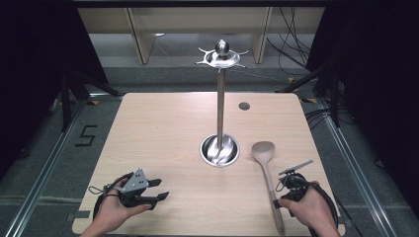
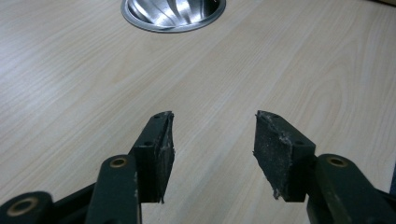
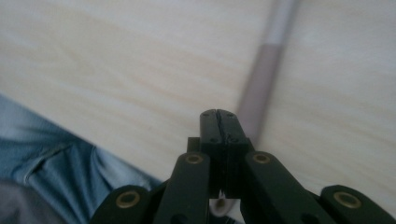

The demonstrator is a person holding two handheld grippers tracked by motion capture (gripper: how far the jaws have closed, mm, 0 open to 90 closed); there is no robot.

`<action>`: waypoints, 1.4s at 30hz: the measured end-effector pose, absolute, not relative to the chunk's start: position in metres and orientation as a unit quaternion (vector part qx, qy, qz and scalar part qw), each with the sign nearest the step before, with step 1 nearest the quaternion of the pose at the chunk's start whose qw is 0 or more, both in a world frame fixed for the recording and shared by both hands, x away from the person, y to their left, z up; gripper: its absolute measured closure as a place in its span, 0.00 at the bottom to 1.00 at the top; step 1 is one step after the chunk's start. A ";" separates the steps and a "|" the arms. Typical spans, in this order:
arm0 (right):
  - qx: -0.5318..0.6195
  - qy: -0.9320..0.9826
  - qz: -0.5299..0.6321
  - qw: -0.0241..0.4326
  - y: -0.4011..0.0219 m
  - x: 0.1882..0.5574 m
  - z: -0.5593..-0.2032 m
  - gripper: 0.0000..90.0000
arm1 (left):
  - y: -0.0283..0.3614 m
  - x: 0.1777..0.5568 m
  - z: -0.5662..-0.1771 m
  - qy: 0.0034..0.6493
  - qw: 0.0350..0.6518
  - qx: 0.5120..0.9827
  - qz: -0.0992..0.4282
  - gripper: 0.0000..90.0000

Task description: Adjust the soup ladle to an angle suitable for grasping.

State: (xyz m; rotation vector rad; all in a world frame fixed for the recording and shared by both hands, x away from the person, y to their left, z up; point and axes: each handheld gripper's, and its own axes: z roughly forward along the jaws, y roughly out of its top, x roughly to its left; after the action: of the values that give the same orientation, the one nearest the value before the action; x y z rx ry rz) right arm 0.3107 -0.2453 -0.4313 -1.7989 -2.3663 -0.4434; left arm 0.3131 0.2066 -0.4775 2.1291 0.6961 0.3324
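Clearly, the right gripper (image 3: pixel 219 114) has its 2 jaws pressed together, holding nothing, just beside the spoon (image 1: pixel 267 177) lying on the table (image 1: pixel 163 128). Pushing down like this could knock it away. The left gripper (image 2: pixel 212 140) is wide apart and empty.

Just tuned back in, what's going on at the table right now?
A person sits at a wooden table with a claw in each hand. The right claw is shut and empty, next to the handle of a wooden spoon lying flat near the table's right front. The left claw is open and empty over bare wood at the left front. A metal utensil stand with nothing hanging from its hooks rises at the table's middle.
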 end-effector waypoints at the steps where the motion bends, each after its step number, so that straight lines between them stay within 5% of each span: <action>1: -0.590 -0.792 -0.143 0.066 -0.242 0.310 -0.434 1.00 | 0.207 0.313 -0.477 0.279 0.420 0.853 0.133 0.52; 24: -0.577 -0.814 -0.032 0.054 -0.232 0.319 -0.471 1.00 | 0.207 0.312 -0.478 0.271 0.413 0.860 0.126 0.52; 42: -0.675 -0.734 -0.044 -0.062 -0.313 0.381 -0.468 1.00 | 0.204 0.311 -0.482 0.277 0.420 0.856 0.121 0.52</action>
State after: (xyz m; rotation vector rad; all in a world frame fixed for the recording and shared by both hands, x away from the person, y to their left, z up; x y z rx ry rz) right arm 0.3814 -0.3129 -0.4683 -2.2090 -2.4004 -0.1453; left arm 0.3113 0.2041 -0.4816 2.1446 0.6948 0.3039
